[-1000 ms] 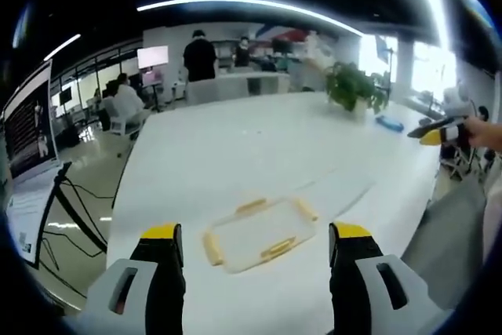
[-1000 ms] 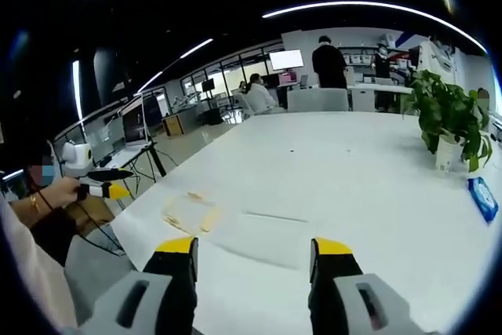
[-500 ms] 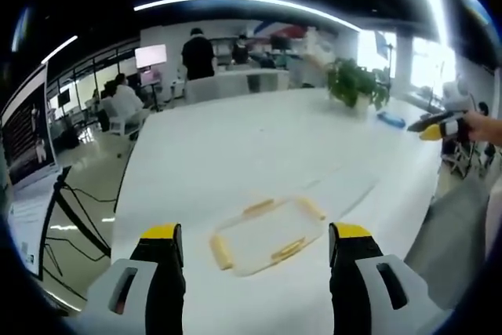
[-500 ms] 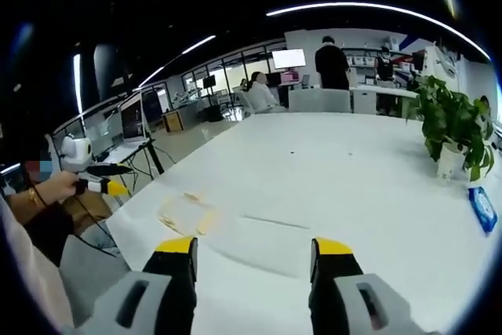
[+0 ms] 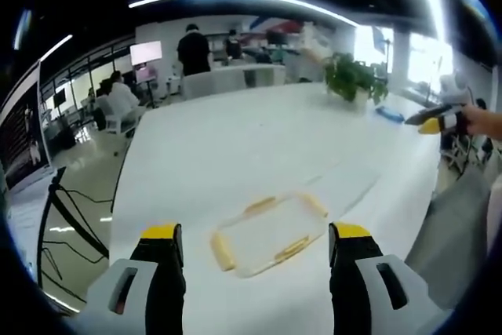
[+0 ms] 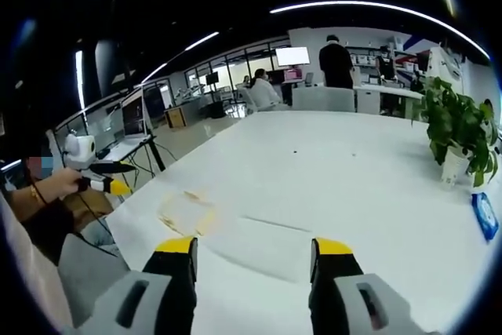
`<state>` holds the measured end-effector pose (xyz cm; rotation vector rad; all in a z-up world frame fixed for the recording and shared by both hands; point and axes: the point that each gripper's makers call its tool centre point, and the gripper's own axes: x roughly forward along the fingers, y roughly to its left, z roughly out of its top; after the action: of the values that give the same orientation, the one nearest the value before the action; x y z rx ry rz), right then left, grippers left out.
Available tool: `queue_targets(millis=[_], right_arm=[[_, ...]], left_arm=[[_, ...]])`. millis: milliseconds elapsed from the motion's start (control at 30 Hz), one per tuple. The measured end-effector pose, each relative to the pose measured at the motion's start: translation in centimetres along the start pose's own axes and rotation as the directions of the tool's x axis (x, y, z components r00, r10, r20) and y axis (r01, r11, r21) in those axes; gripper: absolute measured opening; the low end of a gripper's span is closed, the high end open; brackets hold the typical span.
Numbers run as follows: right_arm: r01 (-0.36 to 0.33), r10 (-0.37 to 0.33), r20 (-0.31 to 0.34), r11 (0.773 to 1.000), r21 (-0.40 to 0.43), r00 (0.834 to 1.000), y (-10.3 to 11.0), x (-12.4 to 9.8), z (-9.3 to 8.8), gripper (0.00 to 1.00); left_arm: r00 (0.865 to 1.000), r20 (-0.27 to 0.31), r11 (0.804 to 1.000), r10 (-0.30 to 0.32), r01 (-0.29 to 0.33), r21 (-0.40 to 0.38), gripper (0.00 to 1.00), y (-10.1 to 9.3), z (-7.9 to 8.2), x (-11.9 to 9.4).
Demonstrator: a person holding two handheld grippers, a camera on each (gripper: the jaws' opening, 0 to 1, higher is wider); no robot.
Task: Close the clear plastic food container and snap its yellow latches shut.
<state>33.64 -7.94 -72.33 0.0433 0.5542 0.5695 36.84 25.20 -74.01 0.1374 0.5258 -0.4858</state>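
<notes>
The left gripper (image 5: 252,247) is hanging above the near part of the white table (image 5: 235,139) with its jaws spread wide and holding nothing. The clear plastic food container (image 5: 271,229) is lying flat on the table just ahead of and between those jaws. The right gripper (image 6: 253,254) is also gaping and empty, and from it the container (image 6: 187,211) is sitting well ahead and off to the left, near the table edge.

Its long axis is running slantwise across the left gripper's line of sight, from near-left to far-right. Yellow latches (image 5: 222,249) are showing at both short ends and along the long sides; whether they are snapped cannot be told.

The main risk, as I judge it, is the container's clearness: its edges are barely reading against the white top, so a jaw could be landing on the lid panel rather than on a latch. It is also lying light and flat on a smooth surface, so a one-sided push would probably be sliding or spinning it toward the edge instead of clicking the latch. Bracing with the other gripper would be guarding against that.
</notes>
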Motion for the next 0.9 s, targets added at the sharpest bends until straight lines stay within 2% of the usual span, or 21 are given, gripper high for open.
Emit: queue_targets(millis=[467, 700, 900], right_arm=[[-0.044, 0.043, -0.027, 0.999, -0.029, 0.999, 1.4, 2.1, -0.2, 0.57], [-0.068, 0.065, -0.046, 0.995, -0.067, 0.997, 1.8, 3.2, 0.0, 0.57], [-0.091, 0.087, -0.057, 0.992, -0.084, 0.995, 2.4, 3.9, 0.1, 0.57]], left_arm=[[0.999, -0.026, 0.998, -0.045, 0.046, 0.04, 0.74, 0.0, -0.2, 1.0], [0.998, -0.04, 0.993, -0.041, 0.045, 0.105, 0.72, 0.5, -0.1, 1.3], [0.997, -0.052, 0.991, -0.053, 0.059, 0.123, 0.72, 0.8, -0.2, 1.6]])
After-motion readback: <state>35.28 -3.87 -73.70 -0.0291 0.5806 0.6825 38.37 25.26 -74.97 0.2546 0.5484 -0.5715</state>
